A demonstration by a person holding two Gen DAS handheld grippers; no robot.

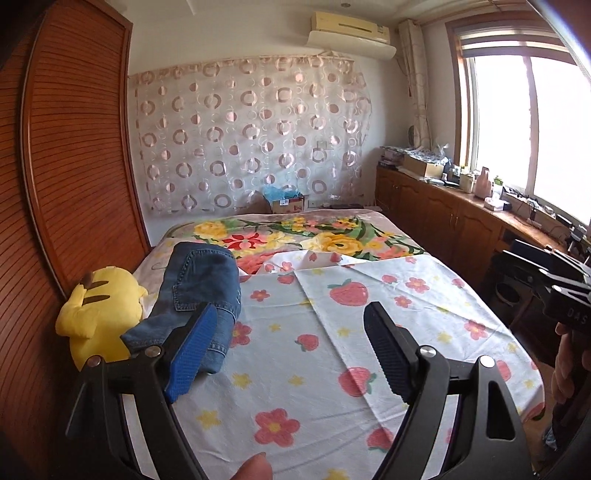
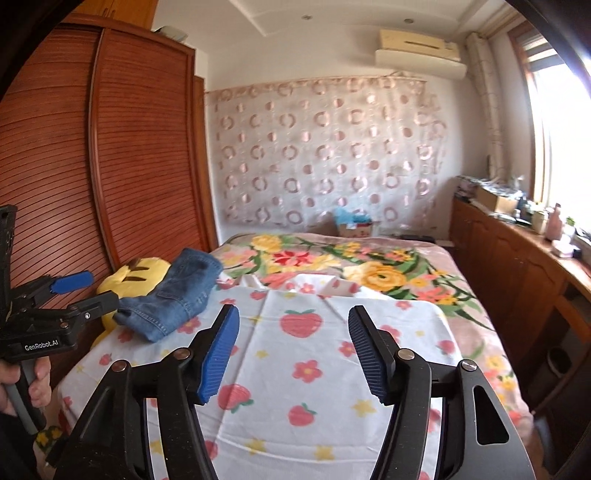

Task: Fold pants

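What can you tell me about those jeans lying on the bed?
The jeans are blue denim with pale stitched seams and what looks like a pocket, folded into a compact bundle. They lie at the left side of the bed, partly on the strawberry-print sheet and leaning against the yellow plush toy. Neither claw grips them; both are open and empty.

Denim pants (image 1: 199, 295), ribbed wooden wardrobe (image 1: 74, 166)

Daylight pours through the big window (image 1: 532, 122) on the right, above a long wooden cabinet (image 1: 436, 210) cluttered with boxes. A ring-patterned curtain (image 1: 251, 136) covers the far wall, an air conditioner (image 1: 351, 33) mounted above. A slatted wooden wardrobe (image 1: 74, 155) stands left of the bed (image 1: 369, 332), spread with strawberry-print and floral covers.
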